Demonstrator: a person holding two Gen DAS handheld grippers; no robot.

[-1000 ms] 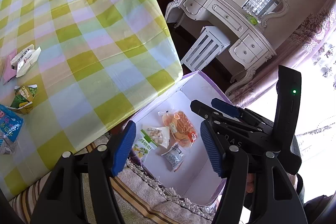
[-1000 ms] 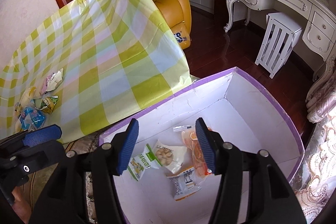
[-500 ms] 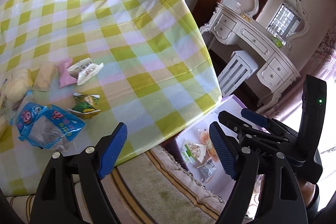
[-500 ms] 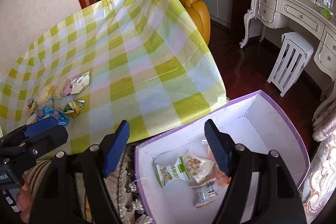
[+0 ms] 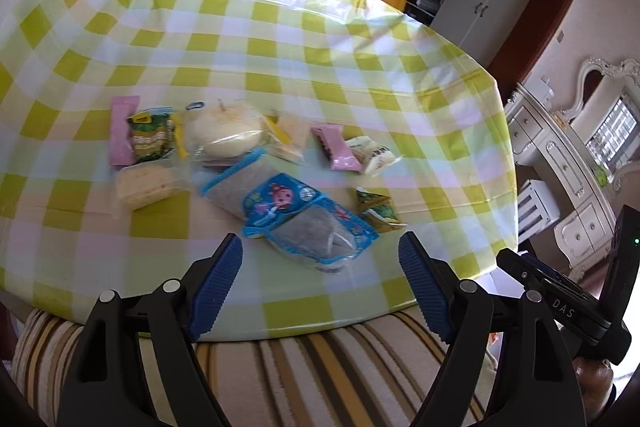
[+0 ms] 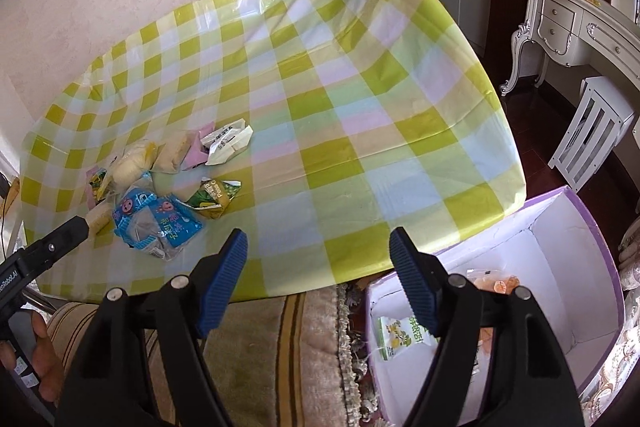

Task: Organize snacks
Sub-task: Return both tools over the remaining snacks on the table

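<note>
Checked table: green-and-white plastic-covered table, snacks clustered near its front edge.
Box: white cardboard box with purple rim beside the table, a few packets already inside.
Blue pouch: crinkly blue cartoon-printed pouch, just ahead of the left tool.
Left tool: spread wide, nothing between the pads.
Right tool: right tool released, empty, over the table edge.
Tip: straddle the pouch's middle, pinch firmly; film looks slippery.
</note>
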